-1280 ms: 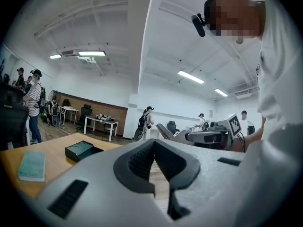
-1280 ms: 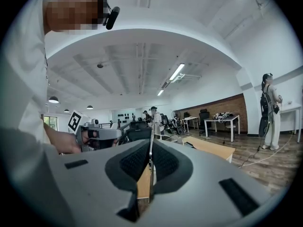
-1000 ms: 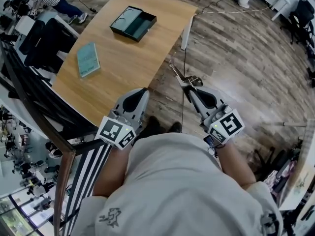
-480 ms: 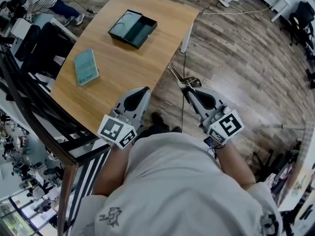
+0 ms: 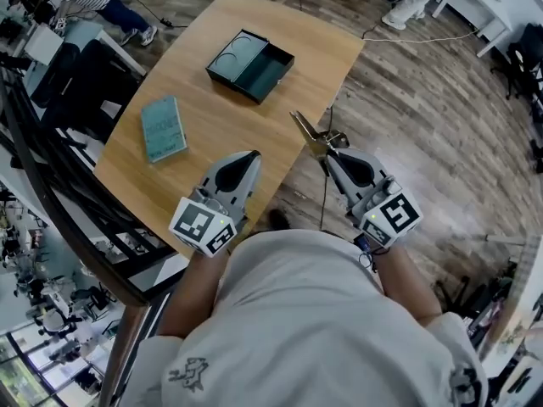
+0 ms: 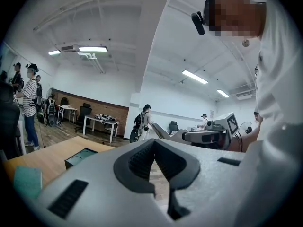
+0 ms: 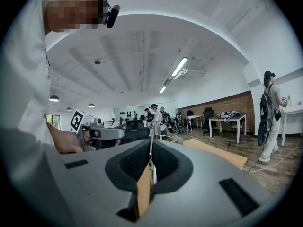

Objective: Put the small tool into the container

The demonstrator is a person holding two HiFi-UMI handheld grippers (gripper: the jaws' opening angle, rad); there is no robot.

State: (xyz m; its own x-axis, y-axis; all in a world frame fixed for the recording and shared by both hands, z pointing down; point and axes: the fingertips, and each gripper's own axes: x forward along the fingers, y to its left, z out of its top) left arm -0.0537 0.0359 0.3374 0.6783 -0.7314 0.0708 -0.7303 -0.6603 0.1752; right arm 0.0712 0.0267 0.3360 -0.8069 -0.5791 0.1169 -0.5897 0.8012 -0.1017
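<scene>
The container is a dark green box lying open on the far part of the wooden table; it also shows in the left gripper view. My right gripper is shut on the small tool, a scissor-like metal piece that sticks out forward over the table's near right edge. The right gripper view shows the tool as a thin blade pinched between the pads. My left gripper hovers over the table's near edge, shut, with nothing in it.
A teal book lies on the table's left side. A black chair and a dark railing stand to the left. A white cable runs over the wooden floor. People stand far off in the room.
The table has come nearer and shifted right under both grippers. The tool's tip, earlier over the floor, now reaches over the table's edge. Both grippers' jaws stay as they were.
</scene>
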